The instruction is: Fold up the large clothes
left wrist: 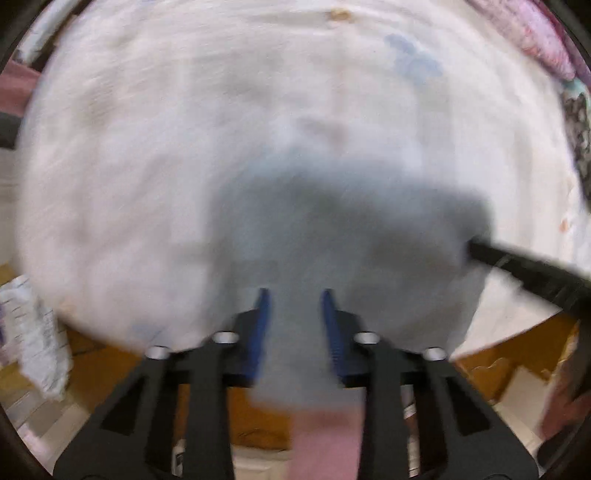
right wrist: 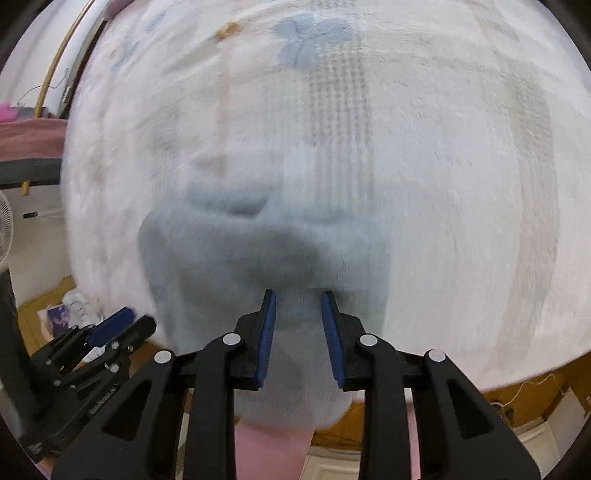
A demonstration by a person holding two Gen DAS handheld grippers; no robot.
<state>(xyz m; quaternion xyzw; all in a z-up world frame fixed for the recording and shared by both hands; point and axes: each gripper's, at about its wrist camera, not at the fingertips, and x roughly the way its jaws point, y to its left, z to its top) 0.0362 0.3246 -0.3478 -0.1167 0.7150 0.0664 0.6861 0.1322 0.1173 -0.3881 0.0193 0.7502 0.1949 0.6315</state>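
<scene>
A pale grey-blue garment (left wrist: 332, 229) lies bunched on a white bed sheet (left wrist: 147, 147); both views are motion-blurred. My left gripper (left wrist: 295, 299) has its blue pads apart, with the garment's cloth running between them and hanging below. My right gripper (right wrist: 297, 299) also has its pads apart around a fold of the same garment (right wrist: 258, 251). The right gripper's black finger (left wrist: 517, 262) shows at the garment's right edge in the left wrist view. The left gripper (right wrist: 110, 328) shows at lower left in the right wrist view.
The sheet (right wrist: 443, 184) has faint checks and a blue print (right wrist: 314, 33). Pink patterned bedding (left wrist: 535, 40) lies at the far right. An orange-brown floor (left wrist: 258, 424) and crumpled white cloth (left wrist: 33, 332) lie below the bed edge. A white fan (right wrist: 5, 225) stands at left.
</scene>
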